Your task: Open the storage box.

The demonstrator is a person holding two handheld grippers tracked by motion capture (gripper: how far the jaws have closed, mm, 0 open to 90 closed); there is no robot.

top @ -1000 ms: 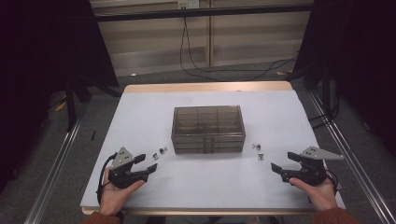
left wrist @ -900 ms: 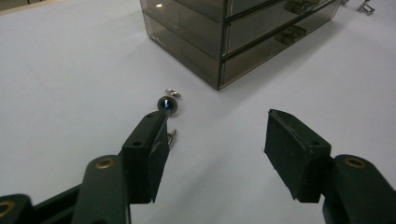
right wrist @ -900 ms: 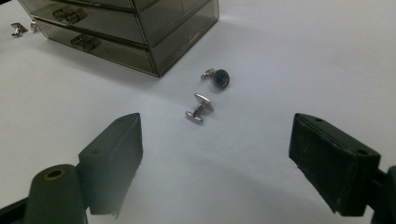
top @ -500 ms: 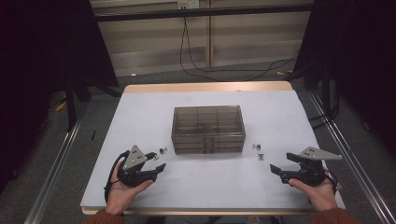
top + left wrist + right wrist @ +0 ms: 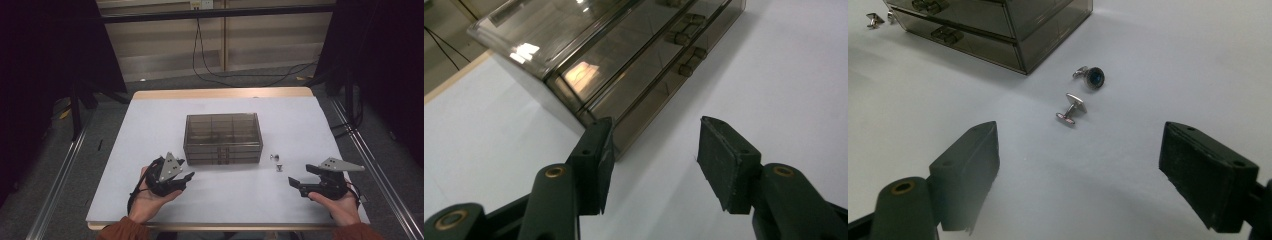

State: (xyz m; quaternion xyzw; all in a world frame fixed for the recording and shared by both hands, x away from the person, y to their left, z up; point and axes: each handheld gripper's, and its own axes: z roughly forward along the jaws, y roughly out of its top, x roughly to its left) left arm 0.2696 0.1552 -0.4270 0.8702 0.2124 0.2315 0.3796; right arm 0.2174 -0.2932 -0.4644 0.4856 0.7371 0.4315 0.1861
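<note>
A smoky see-through drawer box (image 5: 223, 137) stands mid-table. My left gripper (image 5: 186, 169) sits at its front left corner, and its jaws have just been closing with nothing between them. In the left gripper view the gripper (image 5: 654, 160) points at the box's corner (image 5: 589, 75), the stacked drawer fronts with small handles (image 5: 684, 37) running away. My right gripper (image 5: 299, 175) rests open at the front right. Its own view has the gripper (image 5: 1078, 165) wide open behind two cufflinks on the table: a blue-faced cufflink (image 5: 1091, 76) and a silver cufflink (image 5: 1071, 108).
The white table (image 5: 150, 120) has bare surface around the box. Two more small metal pieces (image 5: 873, 19) lie off the box's far front corner in the right gripper view. Dark frames and floor cables (image 5: 225, 70) lie beyond the far edge.
The left hand has carried its gripper rightward and slightly up, to the box's front left corner, with the jaws narrower than before. The right gripper has stayed where it was.
</note>
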